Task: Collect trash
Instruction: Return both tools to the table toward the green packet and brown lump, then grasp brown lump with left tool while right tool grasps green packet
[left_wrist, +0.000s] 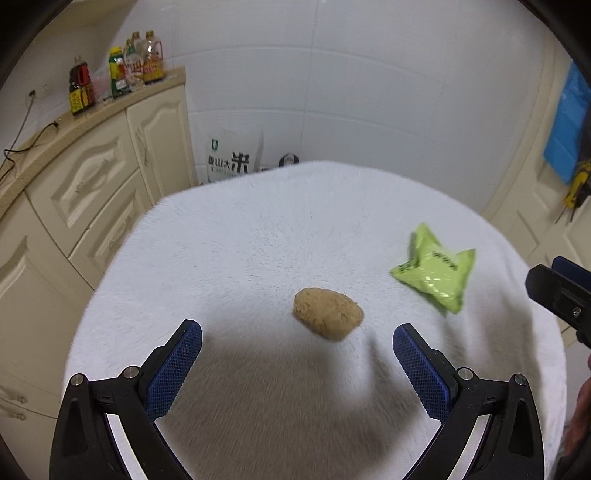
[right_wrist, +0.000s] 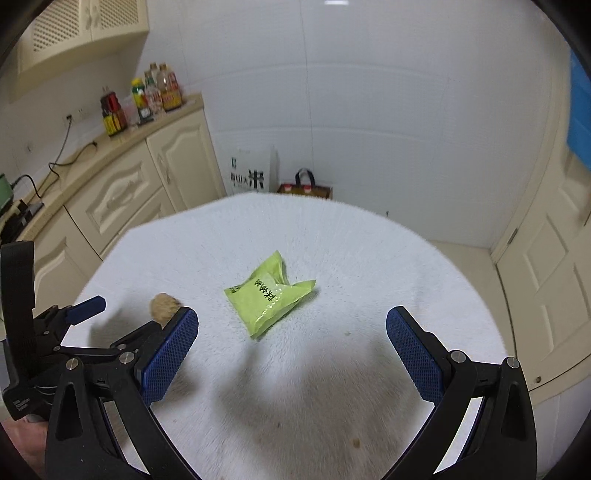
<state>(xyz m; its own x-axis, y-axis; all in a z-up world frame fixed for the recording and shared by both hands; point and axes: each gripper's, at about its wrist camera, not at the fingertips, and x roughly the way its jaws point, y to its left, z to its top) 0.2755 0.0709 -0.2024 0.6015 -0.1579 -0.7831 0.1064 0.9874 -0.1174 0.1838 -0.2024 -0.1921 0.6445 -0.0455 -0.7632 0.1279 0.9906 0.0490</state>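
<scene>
A brown crumbly lump lies on the white fluffy cloth just ahead of my left gripper, which is open and empty above the cloth. A crumpled green wrapper lies to its right. In the right wrist view the green wrapper lies ahead of my right gripper, which is open and empty. The brown lump shows partly behind the right gripper's left finger. The left gripper shows at the left edge. The right gripper's tip shows at the right edge of the left wrist view.
Cream cabinets with bottles on the counter stand to the left. A rice bag and a handled box sit on the floor beyond the table. A cream door is at right. Small crumbs lie on the cloth.
</scene>
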